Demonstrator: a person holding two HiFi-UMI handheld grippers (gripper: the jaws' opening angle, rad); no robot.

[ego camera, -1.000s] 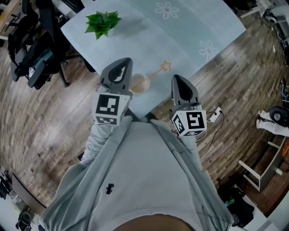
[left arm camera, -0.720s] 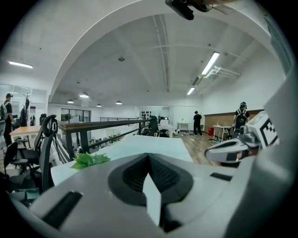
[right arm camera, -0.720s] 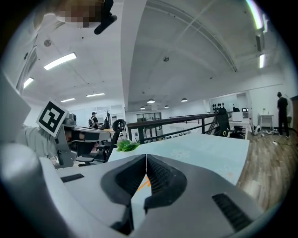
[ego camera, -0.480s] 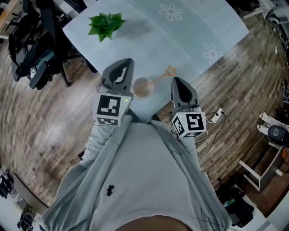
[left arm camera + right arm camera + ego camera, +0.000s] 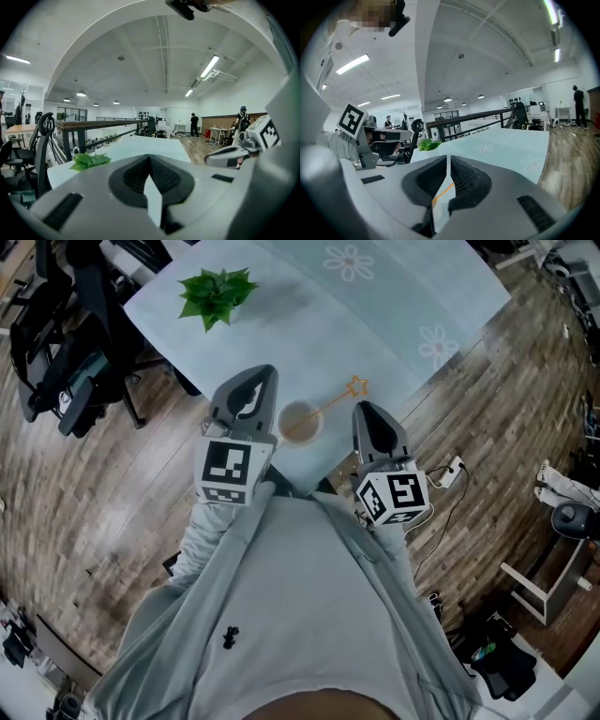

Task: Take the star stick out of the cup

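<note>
A tan cup (image 5: 298,421) stands near the front edge of the pale blue table (image 5: 394,306). The star stick (image 5: 330,403) leans out of it to the right, its yellow star (image 5: 355,386) over the table. My left gripper (image 5: 251,382) hovers just left of the cup, jaws shut and empty; its tips (image 5: 150,157) meet in its own view. My right gripper (image 5: 367,411) sits right of the cup, below the star, shut with nothing held. Through the slit under its closed jaws (image 5: 448,157) I see a sliver of the orange stick (image 5: 443,191).
A small green plant (image 5: 216,290) stands at the table's far left corner. A black office chair (image 5: 70,381) is on the wooden floor to the left. A cable and plug (image 5: 448,474) lie on the floor to the right. People stand far off in the room.
The cup now shows more fully beside the left gripper, and the view has shifted slightly. Both grippers stay shut and nearly where they were.
</note>
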